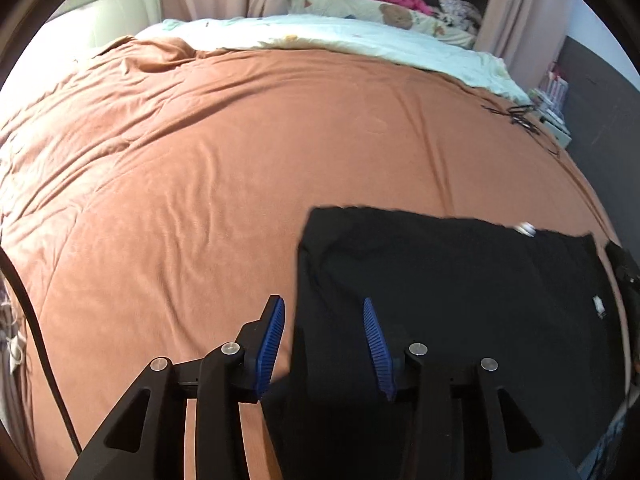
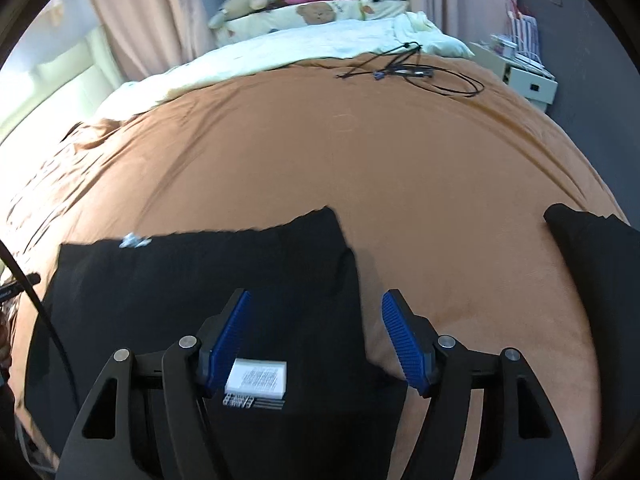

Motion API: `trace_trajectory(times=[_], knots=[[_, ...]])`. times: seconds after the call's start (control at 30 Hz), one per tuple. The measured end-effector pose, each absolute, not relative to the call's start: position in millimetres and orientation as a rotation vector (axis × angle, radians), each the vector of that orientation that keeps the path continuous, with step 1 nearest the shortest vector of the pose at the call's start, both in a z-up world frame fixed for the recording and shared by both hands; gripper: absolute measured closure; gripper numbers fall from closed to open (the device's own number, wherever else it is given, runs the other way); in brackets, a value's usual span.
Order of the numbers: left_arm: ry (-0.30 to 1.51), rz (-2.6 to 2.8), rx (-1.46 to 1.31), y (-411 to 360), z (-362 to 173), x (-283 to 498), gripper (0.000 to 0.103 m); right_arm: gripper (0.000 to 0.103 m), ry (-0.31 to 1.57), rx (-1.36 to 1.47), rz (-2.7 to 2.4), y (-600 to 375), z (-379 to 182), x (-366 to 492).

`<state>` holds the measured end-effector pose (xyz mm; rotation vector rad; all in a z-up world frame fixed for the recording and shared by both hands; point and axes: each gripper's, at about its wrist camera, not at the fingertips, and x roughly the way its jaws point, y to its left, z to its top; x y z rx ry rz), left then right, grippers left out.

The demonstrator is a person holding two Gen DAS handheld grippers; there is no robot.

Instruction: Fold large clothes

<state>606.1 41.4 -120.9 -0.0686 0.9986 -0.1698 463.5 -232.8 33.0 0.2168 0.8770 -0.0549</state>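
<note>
Two grippers, both spread wide and holding nothing, hang over the black garment [image 1: 460, 300], which lies flat on the brown bed cover [image 1: 180, 180] near the bed's near edge and toward its right side.

My left gripper [image 1: 324, 312] straddles the garment's left edge, one blue pad over bare cover and the other over black cloth. My right gripper [image 2: 316, 304] straddles the opposite edge, near the far right corner of the cloth, with the white label [image 2: 258, 378] just below its left finger. I cannot tell whether either one touches the fabric.

What worries me most is closing on the cover along with the garment; both are soft, and a pinch taken too deep would drag the bedding up into the fold. Black on black hides the layers, so I judge I could also catch only the top ply and leave the lower one behind, skewing the fold. Uneven lift between my two hands would twist the cloth. A second dark piece [image 2: 592, 248] lies apart at the bed's right edge, and loose cables [image 2: 420, 72] lie near the far edge; a wide sweep could snag either.
</note>
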Motion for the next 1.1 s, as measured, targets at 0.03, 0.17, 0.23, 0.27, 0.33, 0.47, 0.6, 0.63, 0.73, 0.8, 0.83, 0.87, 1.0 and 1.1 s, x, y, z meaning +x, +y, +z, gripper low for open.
trace_trajectory(times=[0.03,0.17,0.23,0.27,0.33,0.47,0.6,0.63,0.73,0.8,0.83,0.87,1.0,1.1], knots=[[1.0,-0.182,-0.072,40.0,-118.7,598.1,0.06,0.037,0.874,0.213,-0.038,-228.4,35.4,454.6],[1.007,-0.225,-0.068,31.6,-110.1,561.1,0.06,0.037,0.871,0.199,0.014,-217.5,38.0,420.0],[1.009,-0.244,-0.055,26.4,-109.1,543.9,0.06,0.037,0.874,0.199,0.049,-215.0,38.8,399.7],[1.011,-0.253,-0.048,23.4,-108.2,538.2,0.06,0.037,0.875,0.198,0.063,-215.2,40.6,386.9],[1.011,-0.271,-0.038,18.2,-106.7,520.9,0.06,0.037,0.886,0.186,0.088,-210.4,40.1,367.6],[1.023,-0.298,-0.016,1.5,-111.2,486.4,0.06,0.037,0.905,0.156,0.124,-209.6,47.1,340.0],[1.043,-0.313,0.026,-11.9,-122.2,456.9,0.06,0.037,0.918,0.124,0.153,-197.1,54.7,307.0],[1.048,-0.313,0.037,-13.9,-126.6,449.3,0.06,0.037,0.927,0.111,0.161,-193.7,51.0,298.5],[1.076,-0.324,0.056,-19.4,-139.2,434.4,0.06,0.037,0.954,0.082,0.182,-179.3,45.0,287.4],[1.09,-0.316,0.077,-21.1,-149.0,428.4,0.06,0.037,0.98,0.068,0.189,-173.8,37.4,281.7],[1.093,-0.305,0.102,-22.6,-154.9,427.3,0.06,0.037,0.991,0.058,0.183,-171.6,34.2,279.8],[1.098,-0.298,0.124,-24.3,-160.7,426.9,0.06,0.037,1.001,0.041,0.17,-165.8,29.0,278.1],[1.101,-0.261,0.179,-21.6,-175.9,431.0,0.057,0.037,1.043,-0.034,0.067,-173.4,12.4,281.7],[1.101,-0.232,0.189,-10.8,-172.6,429.1,0.057,0.037,1.045,-0.042,0.008,-185.5,18.5,274.8]])
